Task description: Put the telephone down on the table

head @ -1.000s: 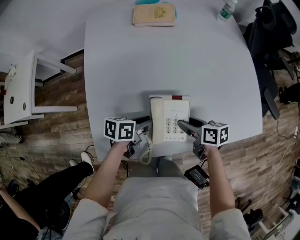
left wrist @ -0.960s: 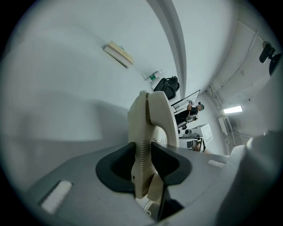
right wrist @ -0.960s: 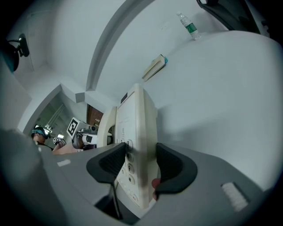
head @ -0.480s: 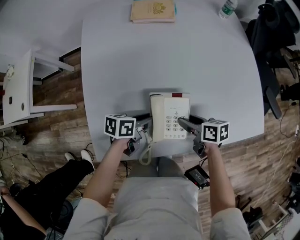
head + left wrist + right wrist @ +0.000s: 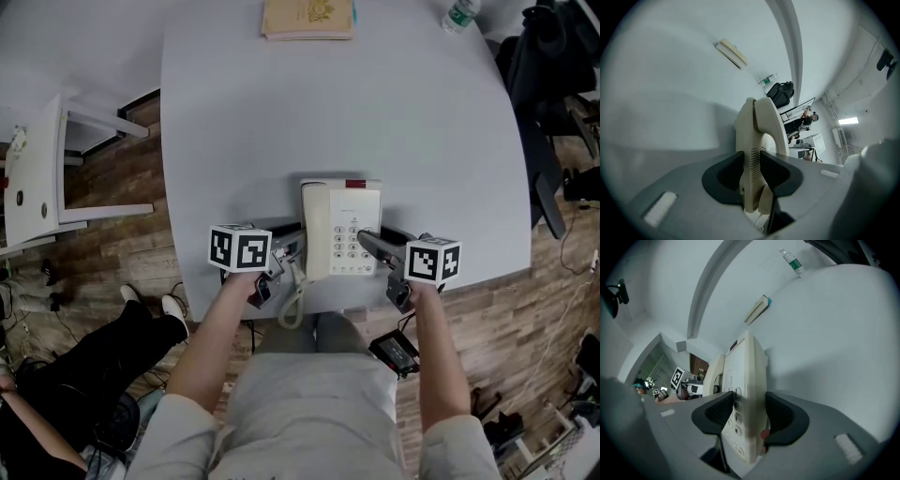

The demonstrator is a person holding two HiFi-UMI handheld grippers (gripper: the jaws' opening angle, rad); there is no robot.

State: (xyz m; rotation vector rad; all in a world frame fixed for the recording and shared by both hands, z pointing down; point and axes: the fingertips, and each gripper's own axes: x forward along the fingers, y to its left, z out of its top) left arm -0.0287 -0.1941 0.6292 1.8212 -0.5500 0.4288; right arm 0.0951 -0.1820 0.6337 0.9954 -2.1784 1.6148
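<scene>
Head view: noted telephone [image 5: 341,230] at near edge of table [image 5: 375,112], clamped at its sides by left gripper [image 5: 292,247] and right gripper [image 5: 367,241]. Judged likely to tip off that edge if released unevenly.

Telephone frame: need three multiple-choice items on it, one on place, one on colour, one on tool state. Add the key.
1. Where is the telephone relative to the table?
A. at its far edge
B. at its near edge
C. at its far left corner

2. What colour is the telephone's body?
A. black
B. blue
C. cream

3. How do the right tool's jaws stand?
A. closed on the telephone's keypad side
B. wide apart and empty
C. fully shut on nothing

Key:
1 B: the head view shows it at the table's near edge.
2 C: the casing is cream in every view.
3 A: the right gripper view shows both jaws pressed against the keypad edge.
</scene>
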